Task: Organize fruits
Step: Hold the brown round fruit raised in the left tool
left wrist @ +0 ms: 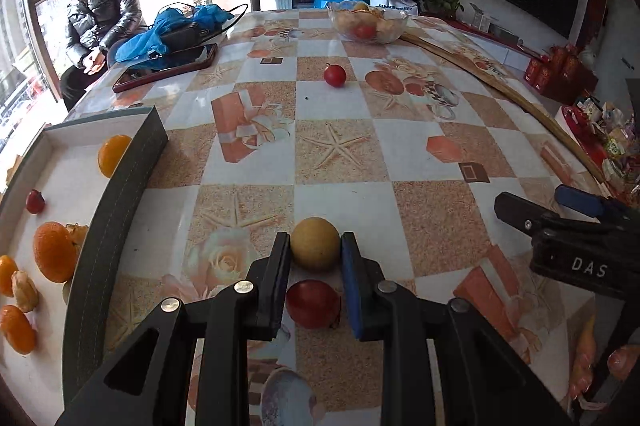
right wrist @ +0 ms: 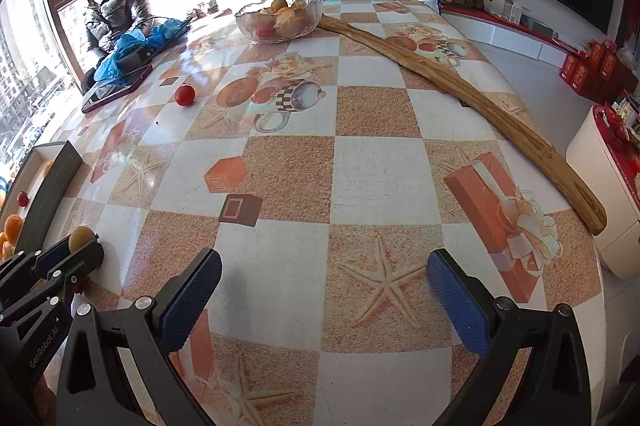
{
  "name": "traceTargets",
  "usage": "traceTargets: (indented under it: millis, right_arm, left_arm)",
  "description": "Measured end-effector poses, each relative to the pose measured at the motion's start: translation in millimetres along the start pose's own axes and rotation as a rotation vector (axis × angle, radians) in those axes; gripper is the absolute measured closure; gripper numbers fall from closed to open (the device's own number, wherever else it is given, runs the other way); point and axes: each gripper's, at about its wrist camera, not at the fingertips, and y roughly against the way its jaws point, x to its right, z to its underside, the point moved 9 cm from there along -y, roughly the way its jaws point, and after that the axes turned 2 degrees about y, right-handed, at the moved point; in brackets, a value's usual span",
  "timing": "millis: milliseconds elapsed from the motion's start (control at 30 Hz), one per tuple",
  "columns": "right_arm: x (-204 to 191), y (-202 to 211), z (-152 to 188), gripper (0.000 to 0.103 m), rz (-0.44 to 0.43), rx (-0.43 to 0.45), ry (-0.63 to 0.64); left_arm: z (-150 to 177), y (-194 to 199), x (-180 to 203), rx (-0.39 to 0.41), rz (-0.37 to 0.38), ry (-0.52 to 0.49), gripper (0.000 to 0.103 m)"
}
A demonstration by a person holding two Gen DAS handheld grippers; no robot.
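Left gripper (left wrist: 316, 258): jaws nearly closed, clamped on a yellow round fruit (left wrist: 315, 244) held between the two pads, above the desk (left wrist: 400, 153). A red fruit (left wrist: 313, 304) lies on the desk directly beneath the jaws, not gripped.

Right gripper (right wrist: 324, 290): jaws wide apart, nothing between them, positioned over the patterned desk surface.

Fruit locations:
- Dark-walled tray (left wrist: 124, 185) at the left desk edge: several oranges, including a large one (left wrist: 54, 252), a small dark red fruit (left wrist: 35, 201) and a pale knobbly fruit (left wrist: 25, 290).
- Desk centre: one small red fruit (left wrist: 335, 75), well apart from everything else.
- Far end: glass bowl (left wrist: 368, 21) containing mixed fruit.

A long wooden strip (right wrist: 460, 85) runs along the right side of the desk. A person in a dark jacket (left wrist: 100, 9) sits at the far left corner
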Motion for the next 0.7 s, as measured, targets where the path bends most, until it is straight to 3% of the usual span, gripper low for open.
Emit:
traceTargets:
  millis: [100,333,700]
  right_arm:
    - [-0.2,-0.2,-0.1,0.0,0.0,0.0,0.0]
    - [-0.4,-0.2,-0.2,0.0,0.001,-0.001,0.001]
    - [-0.6,-0.3,-0.5,0.0,0.001,-0.001,0.0]
  left_arm:
    - [-1.1,3.6,-9.6,0.009,0.058,0.057,0.076]
    - [-1.2,9.1,-42.2,0.015,0.106,0.181,0.075]
    - [-1.4,6.5,-42.2,0.011,0.112,0.184,0.075]
